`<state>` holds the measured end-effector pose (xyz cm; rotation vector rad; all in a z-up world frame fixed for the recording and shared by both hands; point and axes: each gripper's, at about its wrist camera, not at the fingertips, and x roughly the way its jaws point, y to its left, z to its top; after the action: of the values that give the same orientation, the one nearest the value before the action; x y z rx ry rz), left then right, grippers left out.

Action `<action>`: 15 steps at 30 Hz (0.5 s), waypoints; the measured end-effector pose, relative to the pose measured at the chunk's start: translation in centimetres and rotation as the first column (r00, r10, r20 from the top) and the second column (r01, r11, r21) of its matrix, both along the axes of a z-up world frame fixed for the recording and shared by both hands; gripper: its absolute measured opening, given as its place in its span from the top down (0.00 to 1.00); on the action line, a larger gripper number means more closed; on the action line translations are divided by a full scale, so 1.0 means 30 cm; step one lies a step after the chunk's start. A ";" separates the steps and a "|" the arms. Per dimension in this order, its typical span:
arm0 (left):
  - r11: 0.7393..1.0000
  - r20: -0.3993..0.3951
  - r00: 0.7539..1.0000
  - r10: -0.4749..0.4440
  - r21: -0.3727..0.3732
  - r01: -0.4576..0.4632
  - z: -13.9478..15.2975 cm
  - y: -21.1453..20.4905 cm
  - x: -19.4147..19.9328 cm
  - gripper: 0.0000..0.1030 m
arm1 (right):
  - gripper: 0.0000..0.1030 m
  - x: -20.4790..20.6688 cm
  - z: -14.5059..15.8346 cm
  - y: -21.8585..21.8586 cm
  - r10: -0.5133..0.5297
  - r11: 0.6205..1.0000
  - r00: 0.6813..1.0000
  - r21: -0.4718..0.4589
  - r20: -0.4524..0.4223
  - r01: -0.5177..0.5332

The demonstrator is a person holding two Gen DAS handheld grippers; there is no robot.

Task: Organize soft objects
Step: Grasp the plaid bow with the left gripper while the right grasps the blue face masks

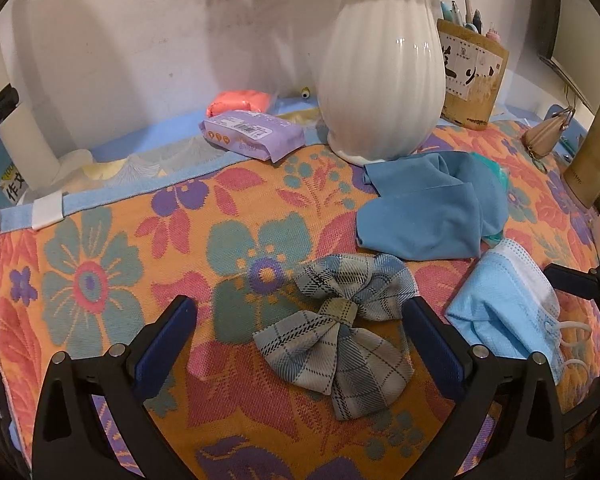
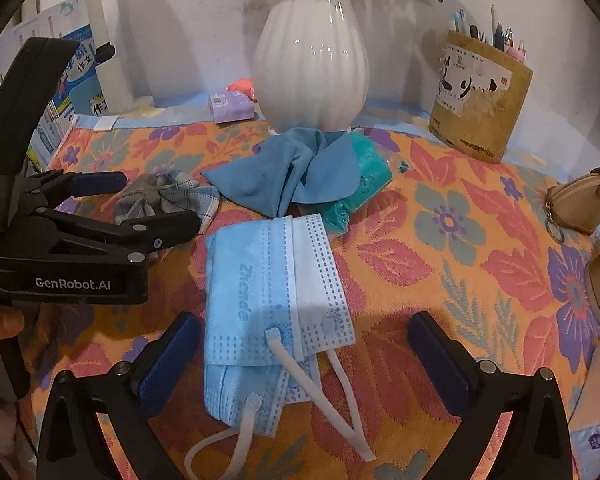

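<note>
My left gripper [image 1: 300, 312] has its jaws spread wide and empty, straddling the plaid bow [image 1: 336, 320], which lies flat on the floral cloth [image 1: 100, 280] between the two fingers; I judge this is a line-up for a pinch at the bow's knot. My right gripper [image 2: 304, 332] is likewise wide apart and holding nothing, framing the folded blue face mask [image 2: 268, 304], whose white ear loops [image 2: 324, 392] trail toward the camera. The blue cloth [image 2: 296, 176] sits crumpled against the foot of the white vase [image 2: 312, 60], partly covering a teal packet [image 2: 368, 168]. Soft items look unsorted, so I judge the task to be at an early stage. The right wrist view shows the left gripper from the side, low over the bow, and shows the teal packet plainly; in the left wrist view only a sliver of teal peeks past the cloth. The left view alone shows the purple wipes pack [image 1: 252, 134] and pink packet [image 1: 240, 102] clearly. The pen holder [image 2: 480, 92] appears in both.
</note>
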<state>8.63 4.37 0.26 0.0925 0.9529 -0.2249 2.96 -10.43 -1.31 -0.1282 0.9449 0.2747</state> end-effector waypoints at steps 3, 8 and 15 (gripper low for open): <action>1.000 0.000 1.000 0.003 -0.002 -0.003 0.000 -0.002 -0.002 0.00 | 0.00 -0.002 0.001 0.002 -0.002 1.000 1.000 0.003 0.005 0.002; 1.000 0.004 1.000 0.004 -0.009 -0.004 0.001 0.002 -0.002 0.02 | 0.28 -0.003 0.019 -0.006 -0.007 0.999 0.999 0.034 0.036 0.005; 0.998 0.065 0.998 -0.018 -0.059 0.021 0.037 0.008 -0.039 0.80 | 0.77 -0.018 0.036 -0.024 0.012 0.993 0.998 0.114 0.057 -0.018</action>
<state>7.47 4.60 1.36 0.0538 0.8810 -0.2666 2.43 -11.14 -0.22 -0.0380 0.8707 0.3369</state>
